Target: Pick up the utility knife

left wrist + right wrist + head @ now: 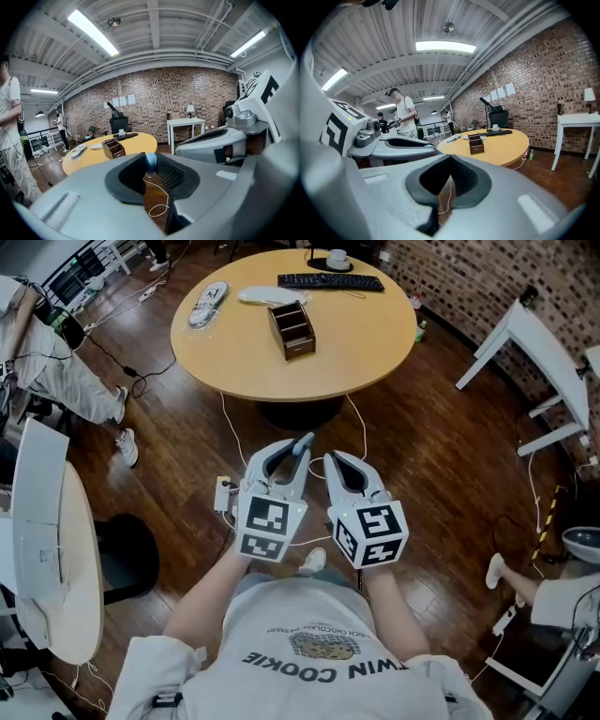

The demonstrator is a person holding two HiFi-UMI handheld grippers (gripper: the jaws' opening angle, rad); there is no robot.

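I cannot pick out a utility knife for certain. On the round yellow table (pixel 366 334) stand a brown wooden organizer (pixel 292 329), a black keyboard (pixel 330 281), a white bag (pixel 267 296) and a long white-grey object (pixel 208 304). Both grippers are held side by side over the wooden floor, well short of the table. The left gripper (pixel 302 446) is shut on a small blue thing (pixel 150 161) pinched at its fingertips. The right gripper (pixel 334 461) has its tips together with nothing between them (pixel 450 161). The table shows ahead in both gripper views (pixel 136 143) (pixel 501 143).
White cables (pixel 230 427) and a power strip (pixel 223 493) lie on the floor between me and the table. A seated person (pixel 56 362) is at the far left beside a white desk (pixel 47 540). White desks (pixel 534 343) stand on the right. People (pixel 401 115) stand in the background.
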